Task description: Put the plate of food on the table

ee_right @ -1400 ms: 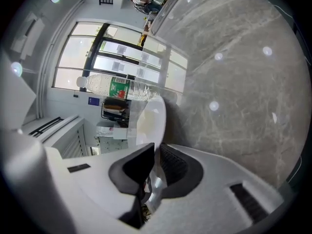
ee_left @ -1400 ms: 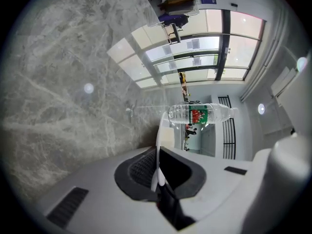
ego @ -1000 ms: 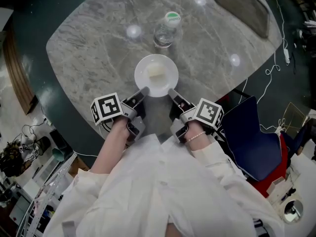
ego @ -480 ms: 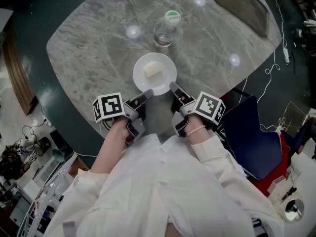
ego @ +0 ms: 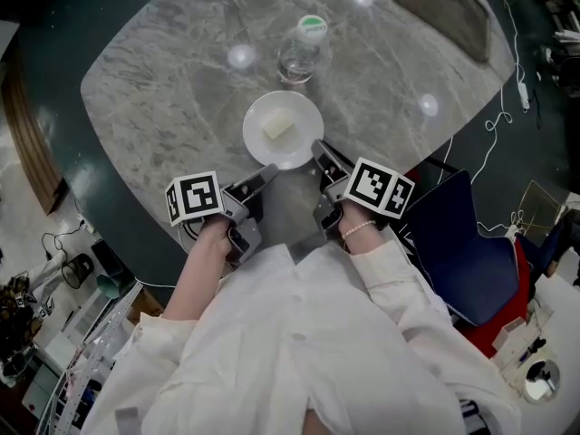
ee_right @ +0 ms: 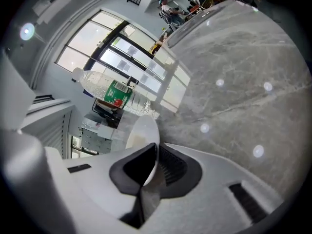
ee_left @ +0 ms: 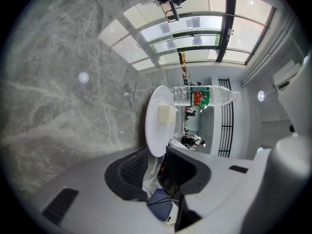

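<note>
A white plate [ego: 283,130] carrying a pale cube of food [ego: 277,127] is low over the grey marble table [ego: 163,89]; whether it rests on the table I cannot tell. My left gripper [ego: 268,170] grips the plate's near-left rim, and my right gripper [ego: 319,149] grips its near-right rim. In the left gripper view the plate [ee_left: 155,126] stands edge-on between the jaws of that gripper [ee_left: 156,155], with the food [ee_left: 165,113] on it. The right gripper view shows its gripper [ee_right: 155,160] pinching the thin rim of the plate [ee_right: 141,130].
A clear water bottle [ego: 302,48] with a green cap stands just beyond the plate. A dark oblong tray [ego: 439,7] lies at the table's far right. A blue chair [ego: 462,243] stands right of me, and cables trail on the floor beyond the table edge.
The plate has shifted slightly away from me and to the left. My right gripper has rolled, so its marker cube faces differently. The left gripper has barely moved.
</note>
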`<move>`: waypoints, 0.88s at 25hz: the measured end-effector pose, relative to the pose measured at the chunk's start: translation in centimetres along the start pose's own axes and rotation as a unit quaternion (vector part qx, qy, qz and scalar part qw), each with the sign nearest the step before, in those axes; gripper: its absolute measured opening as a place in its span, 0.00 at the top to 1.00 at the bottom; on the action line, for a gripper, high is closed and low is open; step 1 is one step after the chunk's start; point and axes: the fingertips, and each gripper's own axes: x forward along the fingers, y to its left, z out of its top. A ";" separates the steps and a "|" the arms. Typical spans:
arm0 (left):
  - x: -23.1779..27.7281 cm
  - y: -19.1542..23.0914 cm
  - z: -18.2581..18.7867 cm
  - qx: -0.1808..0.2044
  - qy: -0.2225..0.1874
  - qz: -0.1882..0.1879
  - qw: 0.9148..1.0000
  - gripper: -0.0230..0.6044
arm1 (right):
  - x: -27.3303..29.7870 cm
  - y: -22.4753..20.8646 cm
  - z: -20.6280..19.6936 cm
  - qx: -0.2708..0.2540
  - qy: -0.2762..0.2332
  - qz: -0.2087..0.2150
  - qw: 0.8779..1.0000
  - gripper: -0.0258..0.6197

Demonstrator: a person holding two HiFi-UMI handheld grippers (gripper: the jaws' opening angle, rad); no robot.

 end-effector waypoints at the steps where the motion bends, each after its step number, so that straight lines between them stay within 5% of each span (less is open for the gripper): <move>1: 0.0 0.0 0.1 -0.001 -0.002 -0.001 1.000 0.79 | 0.1 -0.1 0.0 -0.007 0.003 -0.003 1.000 0.94; 10: -0.2 0.1 0.3 -0.004 -0.010 -0.005 1.000 0.79 | 0.1 0.0 -0.7 -0.155 0.070 -0.033 0.985 0.92; 22: -0.1 0.1 0.3 0.003 -0.015 -0.009 1.000 0.79 | 0.0 -0.2 -1.2 -0.224 0.106 -0.060 0.967 0.80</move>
